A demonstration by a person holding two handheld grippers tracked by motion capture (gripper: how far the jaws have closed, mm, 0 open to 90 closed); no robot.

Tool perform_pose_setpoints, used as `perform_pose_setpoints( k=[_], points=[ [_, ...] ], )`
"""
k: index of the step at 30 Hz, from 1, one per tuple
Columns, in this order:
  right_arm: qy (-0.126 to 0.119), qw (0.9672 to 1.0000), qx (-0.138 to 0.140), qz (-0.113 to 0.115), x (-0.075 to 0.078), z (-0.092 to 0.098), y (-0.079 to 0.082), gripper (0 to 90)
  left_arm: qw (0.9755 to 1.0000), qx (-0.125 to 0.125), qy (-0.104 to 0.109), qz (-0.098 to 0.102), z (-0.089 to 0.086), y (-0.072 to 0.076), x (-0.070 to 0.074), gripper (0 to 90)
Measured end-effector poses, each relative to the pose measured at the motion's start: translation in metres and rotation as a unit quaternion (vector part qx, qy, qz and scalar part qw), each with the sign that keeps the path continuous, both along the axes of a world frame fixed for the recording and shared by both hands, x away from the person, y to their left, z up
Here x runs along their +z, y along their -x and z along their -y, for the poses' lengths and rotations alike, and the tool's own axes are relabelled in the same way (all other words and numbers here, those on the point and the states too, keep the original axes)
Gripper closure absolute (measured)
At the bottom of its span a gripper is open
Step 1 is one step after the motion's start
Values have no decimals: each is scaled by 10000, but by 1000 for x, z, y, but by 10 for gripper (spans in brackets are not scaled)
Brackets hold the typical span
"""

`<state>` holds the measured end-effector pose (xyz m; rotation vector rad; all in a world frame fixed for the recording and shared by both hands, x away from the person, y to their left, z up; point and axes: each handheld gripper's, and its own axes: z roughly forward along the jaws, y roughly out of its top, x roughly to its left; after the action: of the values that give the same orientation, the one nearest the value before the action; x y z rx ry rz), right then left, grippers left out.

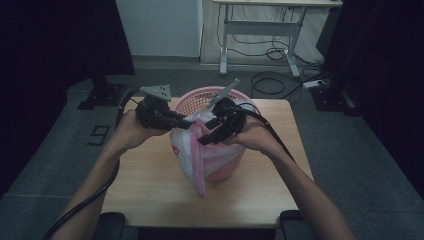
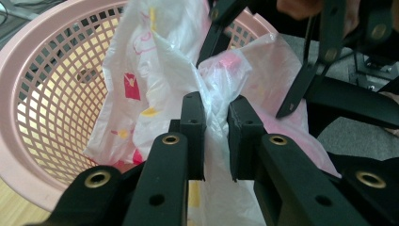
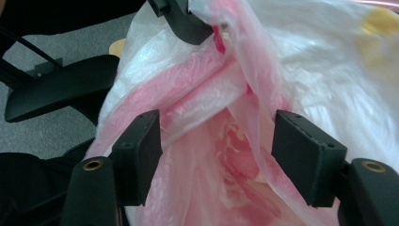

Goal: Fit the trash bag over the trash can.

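A pink lattice basket (image 1: 192, 100) stands at the back middle of the wooden table (image 1: 150, 195). A thin white and pink plastic bag (image 1: 192, 155) hangs over its near rim and down its front. My left gripper (image 1: 192, 125) comes in from the left, shut on a gathered fold of the bag (image 2: 160, 61), which is pinched between its pads (image 2: 216, 122). The right gripper (image 1: 205, 140) comes in from the right. Its jaws (image 3: 216, 136) stand open on either side of the pink part of the bag (image 3: 226, 160), with the pads apart from it.
A light desk frame (image 1: 260, 25) stands on the grey floor beyond the table, with cables and a power strip (image 1: 315, 83) near it. Dark curtains flank both sides. Two black pads (image 1: 110, 222) sit at the table's near edge.
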<state>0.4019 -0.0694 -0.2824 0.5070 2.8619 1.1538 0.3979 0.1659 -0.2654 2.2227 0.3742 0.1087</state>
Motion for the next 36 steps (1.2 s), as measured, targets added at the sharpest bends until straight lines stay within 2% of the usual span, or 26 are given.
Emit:
perform_pose_setpoints(
  k=[2,5,6,8,13,16,19,22,25,28,30,31,33,34,36],
  points=[
    [30,10000,44,9,-3,-4,0,562,10000,-13,24,6,-1,0,-2,785],
    [-42,9998,152,86,-4,-7,2,782,10000,0,81,-8,-2,-1,-4,786],
    [-87,9998,177,80,-4,-6,2,844,10000,-3,60,-4,-2,-1,-4,787],
    [-97,9998,118,83,-4,-5,2,893,10000,24,33,23,-2,-1,-5,787],
    [-8,10000,-28,54,-3,6,0,895,9998,131,115,89,-10,-1,-5,788],
    [47,9998,-158,112,-2,14,-1,896,9996,214,107,120,-16,-1,-5,788],
    [22,9997,-221,70,-1,21,-2,894,9994,274,167,129,-21,-1,-5,787],
    [-105,9998,-156,-61,0,22,-2,739,9992,242,302,110,-23,-1,-5,787],
    [-97,9999,-116,-55,-5,13,-3,565,9992,185,341,118,-20,0,-4,786],
    [-10,9998,-176,16,-12,2,-7,497,9992,137,344,123,-16,0,-3,786],
    [-63,9998,-183,-10,-16,-3,-12,509,9992,135,362,127,-15,0,-2,786],
    [-113,9998,-177,-32,-17,-6,-13,577,9992,133,360,130,-15,0,-2,786],
    [-179,9996,-214,7,-17,-9,-15,772,9992,158,324,152,-14,-1,-3,786],
    [-183,9995,-245,45,-17,-9,-15,835,9992,188,303,154,-14,-1,-4,786],
    [-123,9994,-279,135,-15,-7,-14,878,9991,277,253,198,-15,-2,-6,788]
  ],
)
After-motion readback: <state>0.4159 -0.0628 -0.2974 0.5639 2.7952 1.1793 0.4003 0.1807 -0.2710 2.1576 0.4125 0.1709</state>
